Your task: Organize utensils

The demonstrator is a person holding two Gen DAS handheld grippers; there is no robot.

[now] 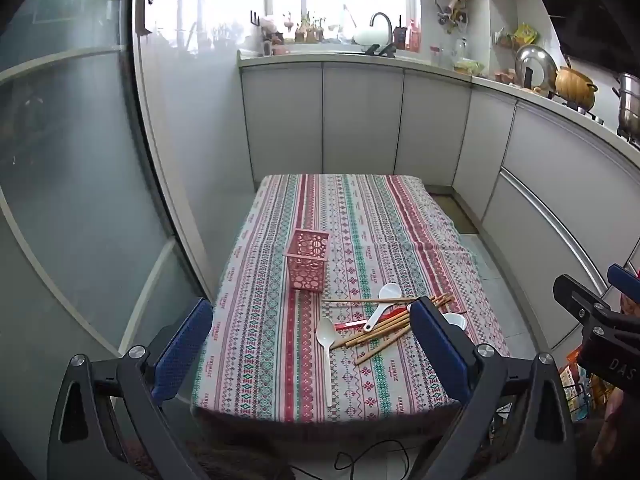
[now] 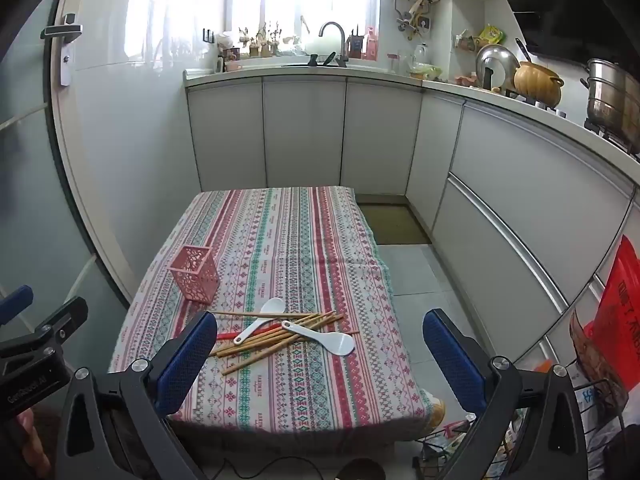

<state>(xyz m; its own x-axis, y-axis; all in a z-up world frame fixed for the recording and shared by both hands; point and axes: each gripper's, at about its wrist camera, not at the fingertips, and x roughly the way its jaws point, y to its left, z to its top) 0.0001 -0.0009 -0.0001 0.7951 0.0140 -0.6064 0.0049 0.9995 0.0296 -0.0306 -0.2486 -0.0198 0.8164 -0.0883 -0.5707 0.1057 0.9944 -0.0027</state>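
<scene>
Left tongs (image 1: pixel 310 344), right tongs (image 2: pixel 320 354): black frames, silver screws, blue dimpled pads (image 1: pixel 182 350)

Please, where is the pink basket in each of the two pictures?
Left wrist view: the pink basket stands centre-left on the tablecloth, beyond the chopsticks.
Right wrist view: the pink basket stands at the cloth's left edge.
Shared landmark: the sink faucet under the window.
</scene>
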